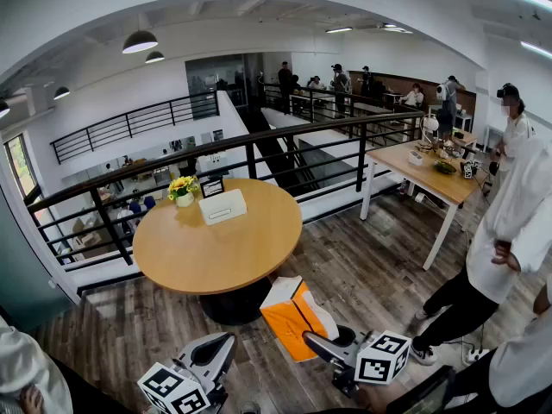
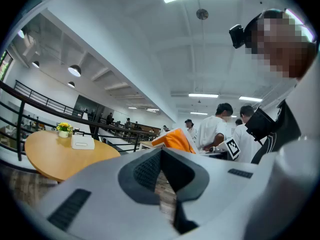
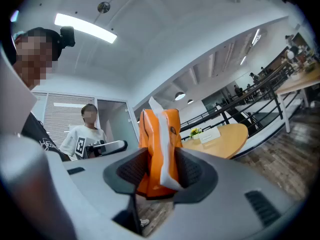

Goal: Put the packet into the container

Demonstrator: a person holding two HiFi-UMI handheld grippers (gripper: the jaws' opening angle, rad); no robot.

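Observation:
An orange and white packet (image 1: pixel 289 313) is clamped between the jaws of my right gripper (image 1: pixel 312 340), low over the wooden floor in front of the round table. In the right gripper view the packet (image 3: pixel 160 139) stands upright, with the right gripper (image 3: pixel 160 170) shut on its lower part. A white box-like container (image 1: pixel 222 206) sits at the far side of the round wooden table (image 1: pixel 216 261), apart from both grippers. My left gripper (image 1: pixel 226 343) hangs at the bottom left, jaws together and empty. The left gripper (image 2: pixel 161 154) points toward the packet (image 2: pixel 175 138).
A pot of yellow flowers (image 1: pixel 183 191) and a small dark sign (image 1: pixel 211 186) stand behind the container. A black railing (image 1: pixel 250 158) runs behind the table. A person (image 1: pixel 509 231) stands close at the right, beside a long wooden table (image 1: pixel 431 175) with things on it.

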